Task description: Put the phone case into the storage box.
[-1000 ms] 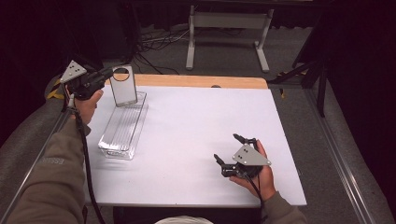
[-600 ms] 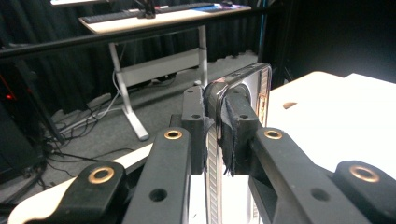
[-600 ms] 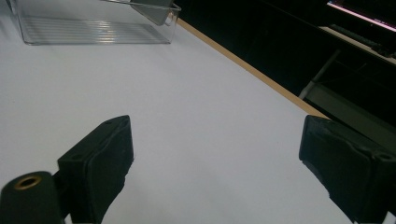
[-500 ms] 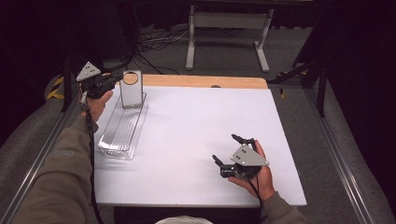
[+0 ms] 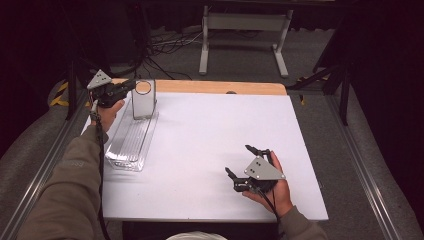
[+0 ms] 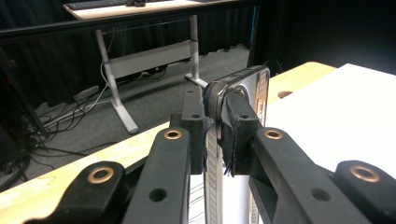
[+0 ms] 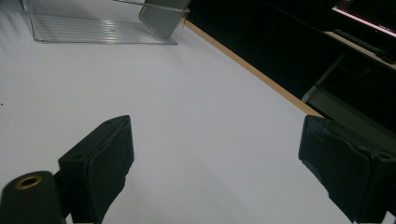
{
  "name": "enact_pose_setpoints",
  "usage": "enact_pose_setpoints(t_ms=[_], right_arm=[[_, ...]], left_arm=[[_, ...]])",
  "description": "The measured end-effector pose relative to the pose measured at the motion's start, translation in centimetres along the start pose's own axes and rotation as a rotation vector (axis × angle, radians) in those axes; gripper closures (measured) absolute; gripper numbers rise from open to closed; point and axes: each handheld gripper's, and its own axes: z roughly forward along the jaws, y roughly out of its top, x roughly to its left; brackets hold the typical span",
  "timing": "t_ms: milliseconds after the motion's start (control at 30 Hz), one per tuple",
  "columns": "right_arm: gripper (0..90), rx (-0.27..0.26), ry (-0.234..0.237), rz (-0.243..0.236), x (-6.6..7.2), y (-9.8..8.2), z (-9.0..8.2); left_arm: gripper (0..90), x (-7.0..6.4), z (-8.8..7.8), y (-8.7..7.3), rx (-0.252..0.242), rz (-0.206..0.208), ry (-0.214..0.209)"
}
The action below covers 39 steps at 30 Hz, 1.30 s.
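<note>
One second on, the left gripper [image 5: 125, 90] has carried the flat plate with a round hole [image 5: 143, 99] from tilted to upright at the far end of the clear tray [image 5: 131, 142], near the table's [image 5: 210, 145] far left corner. Jaws clamp its top edge. Right gripper [image 5: 248, 165], wide and holding nothing, idles near the near edge. Release probably comes next.

Left hand-held gripper [image 5: 131, 87] clamping upright panel [image 5: 143, 100] in clear tray [image 5: 131, 142]
</note>
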Motion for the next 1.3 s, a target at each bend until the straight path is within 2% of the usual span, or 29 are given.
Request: enact_pose_setpoints(t_ms=[33,67,167,300,567,700,767,933,1133,1200,1300], right_arm=[[10.8,0.0,0.0,0.0,0.0,0.0,0.0],[10.9,-0.001,0.004,0.001,0.0,0.0,0.0],[10.8,0.016,0.016,-0.004,0.0,0.0,0.2],[10.8,0.02,0.022,-0.012,0.2,0.0,0.3],[11.0,0.013,0.029,-0.015,0.2,0.1,0.1],[11.3,0.009,0.034,-0.02,0.4,0.2,0.0],[11.4,0.007,0.036,-0.022,0.5,0.3,-0.1],[11.4,0.006,0.034,-0.025,0.5,0.3,-0.1],[11.5,0.007,0.036,-0.025,0.5,0.3,-0.1],[11.5,0.008,0.034,-0.027,0.5,0.3,-0.1],[11.5,0.004,0.032,-0.027,0.6,0.4,-0.1]], left_arm=[[80.8,0.0,0.0,0.0,0.0,0.0,0.0],[80.8,0.0,0.1,0.2,0.017,0.024,0.019],[79.6,0.0,0.6,0.6,0.038,0.053,0.037],[78.5,0.0,1.2,0.9,0.049,0.069,0.029],[74.7,0.6,1.4,0.6,0.058,0.067,0.069],[71.1,0.7,1.5,0.5,0.085,0.08,0.118],[71.0,0.7,1.5,0.5,0.082,0.08,0.123],[60.6,0.5,1.6,0.5,0.086,0.077,0.17],[56.4,0.3,1.3,0.8,0.079,0.081,0.177],[55.2,0.2,1.1,1.1,0.079,0.096,0.18],[51.5,0.1,0.9,1.2,0.07,0.089,0.188]])
